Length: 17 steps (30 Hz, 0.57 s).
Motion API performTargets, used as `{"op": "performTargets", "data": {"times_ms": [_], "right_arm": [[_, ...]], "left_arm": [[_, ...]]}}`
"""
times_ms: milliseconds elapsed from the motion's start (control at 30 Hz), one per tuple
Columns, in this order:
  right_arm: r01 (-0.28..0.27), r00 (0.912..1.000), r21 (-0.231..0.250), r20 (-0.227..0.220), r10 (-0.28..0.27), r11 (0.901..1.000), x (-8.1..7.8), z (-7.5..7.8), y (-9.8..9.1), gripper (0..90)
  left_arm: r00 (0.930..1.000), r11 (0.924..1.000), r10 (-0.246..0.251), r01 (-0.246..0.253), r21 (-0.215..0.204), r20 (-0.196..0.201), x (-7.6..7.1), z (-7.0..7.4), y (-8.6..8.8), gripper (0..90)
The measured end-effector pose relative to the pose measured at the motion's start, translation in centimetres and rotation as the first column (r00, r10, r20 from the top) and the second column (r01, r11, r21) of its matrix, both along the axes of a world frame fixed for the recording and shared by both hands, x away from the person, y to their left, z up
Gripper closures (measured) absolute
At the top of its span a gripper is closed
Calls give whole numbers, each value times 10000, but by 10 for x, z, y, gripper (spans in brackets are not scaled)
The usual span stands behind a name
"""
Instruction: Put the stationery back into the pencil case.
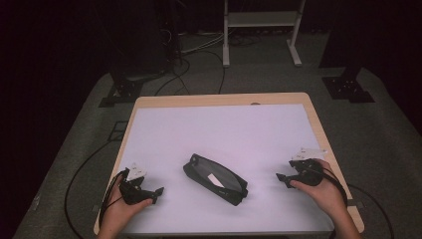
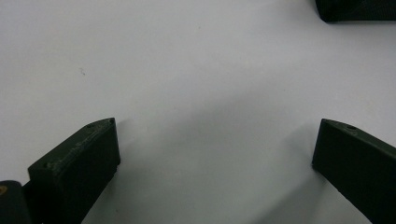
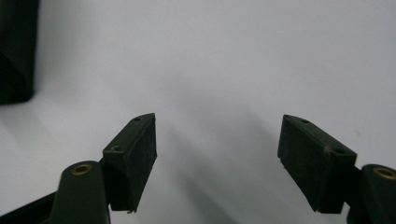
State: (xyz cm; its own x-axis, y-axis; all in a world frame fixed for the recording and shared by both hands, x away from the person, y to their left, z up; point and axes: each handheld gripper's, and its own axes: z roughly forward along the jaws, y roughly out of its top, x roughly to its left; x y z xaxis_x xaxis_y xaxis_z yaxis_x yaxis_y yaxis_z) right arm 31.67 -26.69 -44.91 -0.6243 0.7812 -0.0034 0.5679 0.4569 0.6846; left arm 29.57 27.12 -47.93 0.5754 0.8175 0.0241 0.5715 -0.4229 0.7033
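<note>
Black zippered pouch [image 1: 215, 179]: lies flat near the front middle of the white table top [image 1: 219, 129], set at a slant, far-left end to near-right end, with a small pale label on its upper face; it sits between the two grippers, touching neither. Left gripper [image 1: 158, 191]: held in the person's left hand [image 1: 119, 211] at the front-left of the table, low over the surface and pointed toward the pouch; jaws spread wide with bare white surface between them, a corner of the pouch at the top right of the left gripper view [image 2: 355, 10]. Right gripper [image 1: 281, 179]: held in the right hand [image 1: 323, 191] at the front-right, also pointed at the pouch; jaws apart, nothing between them, an edge of the pouch at the left of the right gripper view [image 3: 16, 51]
</note>
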Motion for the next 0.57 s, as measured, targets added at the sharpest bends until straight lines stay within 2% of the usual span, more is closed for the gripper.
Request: {"op": "performTargets", "data": {"times_ms": [200,400,567], "right_arm": [[327,9994,-289,-83,-330,9990,-3,-11,-15,271],[420,9990,-576,-142,-429,9975,-4,-20,-21,261],[382,9993,-464,-32,-384,9982,-5,-22,-23,260]], "left_arm": [[10000,10000,-1,1,-2,-3,0,0,0,0],[10000,10000,0,0,1,0,0,0,0,0],[10000,10000,-1,1,2,-1,0,0,0,0]]}}
